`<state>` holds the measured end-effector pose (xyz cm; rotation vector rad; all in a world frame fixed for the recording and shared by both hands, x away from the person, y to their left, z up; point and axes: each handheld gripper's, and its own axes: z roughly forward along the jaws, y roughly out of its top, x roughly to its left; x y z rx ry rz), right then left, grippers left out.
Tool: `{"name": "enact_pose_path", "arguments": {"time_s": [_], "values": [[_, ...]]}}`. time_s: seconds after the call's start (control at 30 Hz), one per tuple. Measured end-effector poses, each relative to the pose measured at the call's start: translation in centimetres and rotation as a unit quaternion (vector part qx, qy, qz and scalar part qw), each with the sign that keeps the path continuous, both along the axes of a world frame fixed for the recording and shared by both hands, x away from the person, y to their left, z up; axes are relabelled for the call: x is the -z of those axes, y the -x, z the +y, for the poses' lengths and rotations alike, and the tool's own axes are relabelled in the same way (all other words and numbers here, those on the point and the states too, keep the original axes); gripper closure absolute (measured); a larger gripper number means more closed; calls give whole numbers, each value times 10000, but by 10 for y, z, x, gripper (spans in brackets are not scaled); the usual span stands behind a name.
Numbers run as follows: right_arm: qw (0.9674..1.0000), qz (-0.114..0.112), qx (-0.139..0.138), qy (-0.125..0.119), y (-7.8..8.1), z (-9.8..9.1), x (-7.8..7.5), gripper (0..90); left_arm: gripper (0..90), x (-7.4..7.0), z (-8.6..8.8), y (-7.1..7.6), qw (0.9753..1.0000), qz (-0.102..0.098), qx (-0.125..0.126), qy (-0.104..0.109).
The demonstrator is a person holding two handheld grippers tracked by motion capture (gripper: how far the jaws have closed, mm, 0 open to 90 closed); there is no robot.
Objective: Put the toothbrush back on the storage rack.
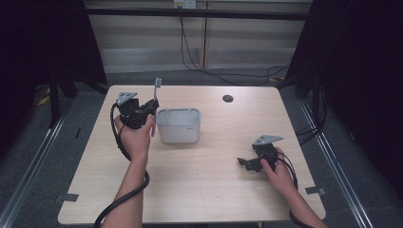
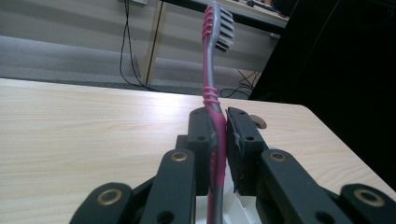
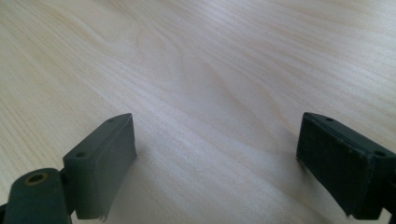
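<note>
The toothbrush [image 2: 214, 100] is pinched upright by its handle in the left tongs [image 2: 218, 135], just beside the grey bin [image 1: 178, 126]. It is best kept vertical and lowered slowly inside. The right tongs [image 3: 217, 163] are spread, resting apart.

Overhead and jaw-level views, shared table [image 1: 209, 166]

Legible text: none. White bin [image 1: 178, 126], table centre-left: one small dark mark low on its front wall, near the right corner, too small to read. Toothbrush [image 2: 214, 93], raised just left of the bin: handle without readable lettering.
</note>
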<state>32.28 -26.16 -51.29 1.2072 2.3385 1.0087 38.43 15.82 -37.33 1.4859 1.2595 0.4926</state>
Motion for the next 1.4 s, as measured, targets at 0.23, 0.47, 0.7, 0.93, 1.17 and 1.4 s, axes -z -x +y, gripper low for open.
{"name": "enact_pose_path", "arguments": {"time_s": [0.23, 0.47, 0.7, 0.93, 1.17, 1.4], "values": [[10000, 10, 5, -15, 0, 0, 0, 112, 807, -3, -1, -6, 10000, -23, -23, 47], [10000, 10, 5, -17, 0, 0, 0, 113, 807, -4, -4, -13, 10000, -5, -24, 57], [10000, 5, 1, -19, 0, 0, 0, 112, 807, -7, -8, -20, 10000, -27, -22, 41], [10000, -1, -12, -12, 0, 0, 0, 113, 807, -7, -13, -26, 10000, -28, -17, 38], [10000, 1, -22, -17, 0, 0, 0, 113, 807, -7, -18, -33, 10000, -62, -1, 26], [10000, 1, -24, -15, 0, 0, 0, 113, 807, -8, -20, -39, 10000, -82, 3, 50]]}}
